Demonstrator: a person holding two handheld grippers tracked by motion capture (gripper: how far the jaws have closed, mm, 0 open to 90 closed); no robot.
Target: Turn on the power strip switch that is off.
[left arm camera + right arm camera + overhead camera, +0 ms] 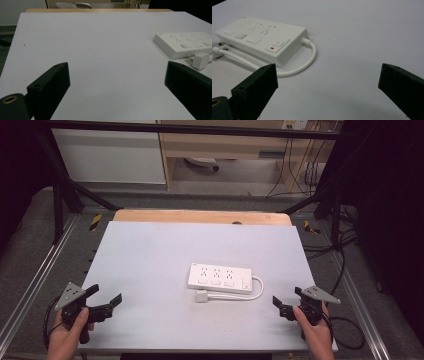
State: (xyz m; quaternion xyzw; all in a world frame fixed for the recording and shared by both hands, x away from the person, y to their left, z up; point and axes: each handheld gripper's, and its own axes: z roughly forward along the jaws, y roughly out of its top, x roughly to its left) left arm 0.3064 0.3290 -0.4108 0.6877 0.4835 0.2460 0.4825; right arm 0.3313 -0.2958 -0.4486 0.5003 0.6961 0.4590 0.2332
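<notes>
High view: power strip [220,278] lies mid-table, its plug [202,296] and looped cord [252,292] just beside it; left gripper [106,298] and right gripper [281,306] are spread, empty, near edge. Plug is best approached low, jaws squared across it

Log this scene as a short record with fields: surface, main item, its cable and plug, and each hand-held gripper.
surface: white table top
main item: white power strip, lying flat near the middle
cable: white cable loops from the strip's right end back along its near side
plug: white plug lies on the table beside the strip
left hand-held gripper: open, empty
right hand-held gripper: open, empty
</notes>
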